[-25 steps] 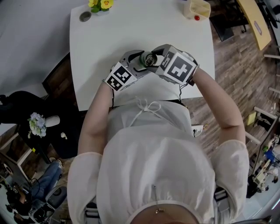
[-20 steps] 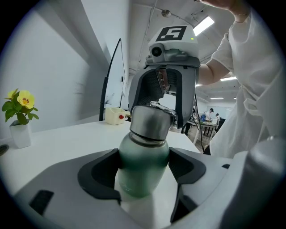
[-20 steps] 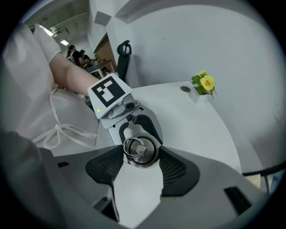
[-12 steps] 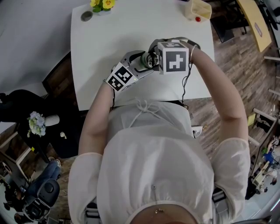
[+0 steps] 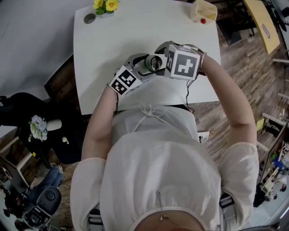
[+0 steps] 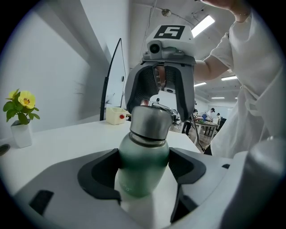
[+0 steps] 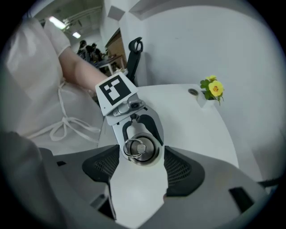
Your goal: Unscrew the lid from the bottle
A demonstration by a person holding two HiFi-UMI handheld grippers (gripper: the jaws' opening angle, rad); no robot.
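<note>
Now, left gripper [image 6: 143,164]: clamped on the green body of the bottle [image 6: 142,176]
Right gripper [image 7: 141,157]: jaws opening, pads on either side of the lid [image 7: 140,149], not pressing it
Lid: steel, ring on top, seated on the bottle's neck
Bottle: over the near middle of the white table [image 5: 126,31]
Far edge: flower pot [image 5: 104,5] left, yellow box [image 5: 204,10] right

Both bare forearms, left [image 5: 100,113] and right [image 5: 230,97], reach forward and angle inward, bringing the grippers close together. The left gripper [image 6: 144,174] has its jaws clamped on the bottle [image 6: 145,150]. The right gripper [image 7: 142,157] faces the lid [image 7: 139,147] end-on, its jaws opening, the lid between them.
</note>
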